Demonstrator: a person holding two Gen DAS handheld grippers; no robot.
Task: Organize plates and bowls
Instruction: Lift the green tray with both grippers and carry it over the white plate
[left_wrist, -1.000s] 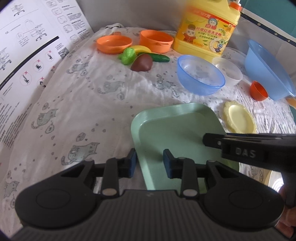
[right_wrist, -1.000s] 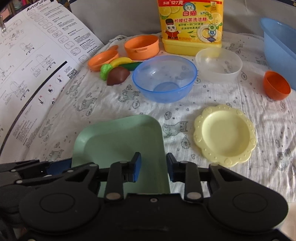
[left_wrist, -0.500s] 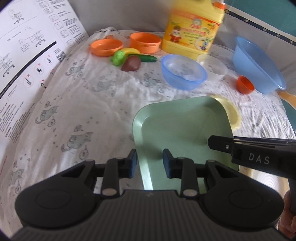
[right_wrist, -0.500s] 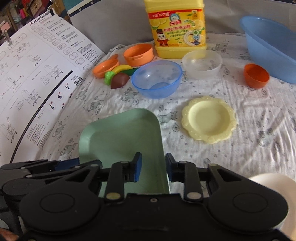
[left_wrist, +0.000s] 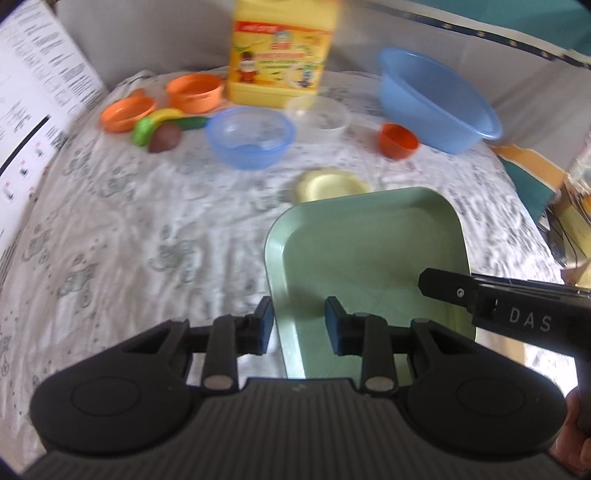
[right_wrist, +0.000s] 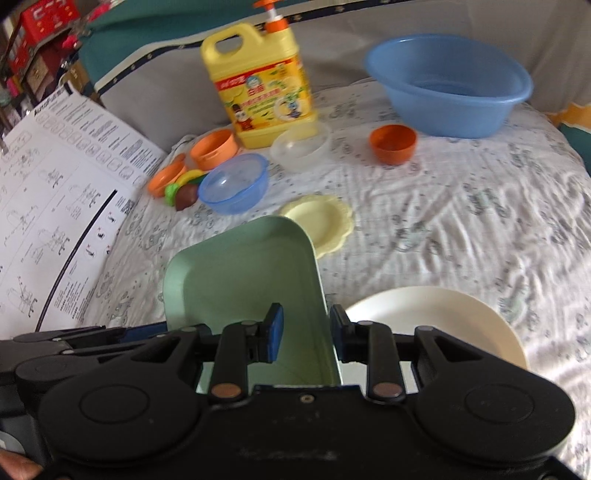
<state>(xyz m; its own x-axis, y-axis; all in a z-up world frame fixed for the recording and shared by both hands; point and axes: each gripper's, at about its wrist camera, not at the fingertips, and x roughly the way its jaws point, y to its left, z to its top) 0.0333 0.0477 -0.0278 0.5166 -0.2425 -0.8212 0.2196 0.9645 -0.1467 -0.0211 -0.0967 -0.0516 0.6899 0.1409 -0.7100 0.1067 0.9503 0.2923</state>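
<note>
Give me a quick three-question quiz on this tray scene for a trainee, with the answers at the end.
1. True or false: only one hand-held gripper grips the green tray.
2. Which dish lies just past the tray's far edge? A) yellow plate B) orange cup C) blue basin
3. In the right wrist view, what pale dish lies on the cloth to the right of the tray?

Key:
1. False. The left hand-held gripper and the right hand-held gripper each clamp one side rim.
2. A
3. The white plate.
</note>
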